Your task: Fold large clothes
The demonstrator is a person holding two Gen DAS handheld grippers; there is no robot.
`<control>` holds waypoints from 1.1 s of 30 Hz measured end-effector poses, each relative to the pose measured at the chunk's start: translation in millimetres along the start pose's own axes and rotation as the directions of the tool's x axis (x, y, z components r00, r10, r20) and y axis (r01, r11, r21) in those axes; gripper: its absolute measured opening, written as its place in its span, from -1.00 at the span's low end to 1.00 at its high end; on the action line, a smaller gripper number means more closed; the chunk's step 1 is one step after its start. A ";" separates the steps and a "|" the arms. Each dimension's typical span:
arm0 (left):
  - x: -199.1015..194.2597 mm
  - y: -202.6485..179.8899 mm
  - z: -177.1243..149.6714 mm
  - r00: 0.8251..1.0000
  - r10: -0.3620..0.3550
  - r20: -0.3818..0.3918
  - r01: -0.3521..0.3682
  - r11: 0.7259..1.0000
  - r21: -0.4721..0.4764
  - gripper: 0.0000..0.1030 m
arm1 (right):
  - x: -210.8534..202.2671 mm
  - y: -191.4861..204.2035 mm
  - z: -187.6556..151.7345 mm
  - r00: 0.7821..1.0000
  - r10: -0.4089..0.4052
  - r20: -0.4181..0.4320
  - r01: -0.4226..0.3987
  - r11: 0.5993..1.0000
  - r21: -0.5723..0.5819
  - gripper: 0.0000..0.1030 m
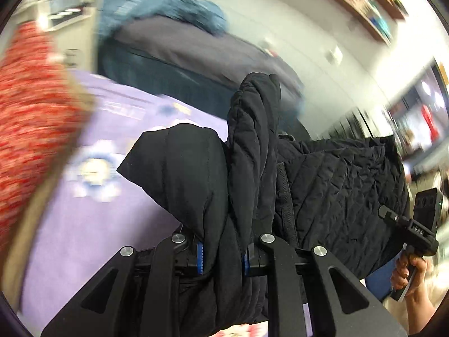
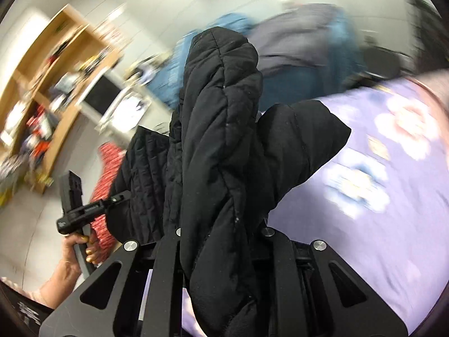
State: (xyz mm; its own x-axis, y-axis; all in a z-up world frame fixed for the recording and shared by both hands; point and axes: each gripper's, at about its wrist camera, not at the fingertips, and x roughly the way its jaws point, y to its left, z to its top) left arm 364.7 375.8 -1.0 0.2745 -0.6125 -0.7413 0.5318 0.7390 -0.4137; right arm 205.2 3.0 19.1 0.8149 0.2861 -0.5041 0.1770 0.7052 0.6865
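The black quilted puffer jacket is lifted off the lilac bedsheet printed with pale flowers, bunched between both claws. The left claw is clamped on a thick wad of the jacket, the padded folds rising straight up from between its blue-lined fingers and blocking most of the middle of the left wrist view. The right claw is likewise closed on a fat roll of the same jacket, which covers its fingertips entirely, so the pads cannot be seen there.

In the left wrist view the other gripper shows at the far right, held by the right hand, with the jacket's quilted body stretched toward it. In the right wrist view the left hand, with gold-painted nails, grips the other tool at the lower left.

Around them, all motion-blurred: a red and white mottled knitted cloth along the bed's left edge, a heap of grey and blue garments at the bed's far side, a wooden shelf unit crowded with small items, and a white wall behind.
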 end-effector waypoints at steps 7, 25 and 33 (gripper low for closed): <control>-177.7 88.1 -1.5 0.922 0.269 0.278 -0.228 0.959 -0.171 -0.66 | 121.0 181.9 85.4 0.944 0.274 -0.185 -0.322 0.884 -0.340 -0.66; -293.1 256.0 -93.6 0.715 0.640 0.282 -0.332 0.666 -0.668 -0.63 | 433.8 424.7 121.1 0.797 0.192 -0.573 -0.504 0.733 -0.457 -0.65; -278.3 314.5 -122.5 0.719 0.666 0.198 -0.326 0.575 -0.750 -0.44 | 505.2 380.5 117.9 0.808 0.128 -0.575 -0.405 0.830 -0.384 -0.56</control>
State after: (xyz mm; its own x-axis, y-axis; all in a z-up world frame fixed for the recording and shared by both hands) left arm 357.4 813.0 10.4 0.7100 -0.0036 -0.7042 -0.3850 0.8353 -0.3925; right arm 749.3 339.4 87.5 0.3642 0.6946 -0.6205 -0.3944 0.7185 0.5728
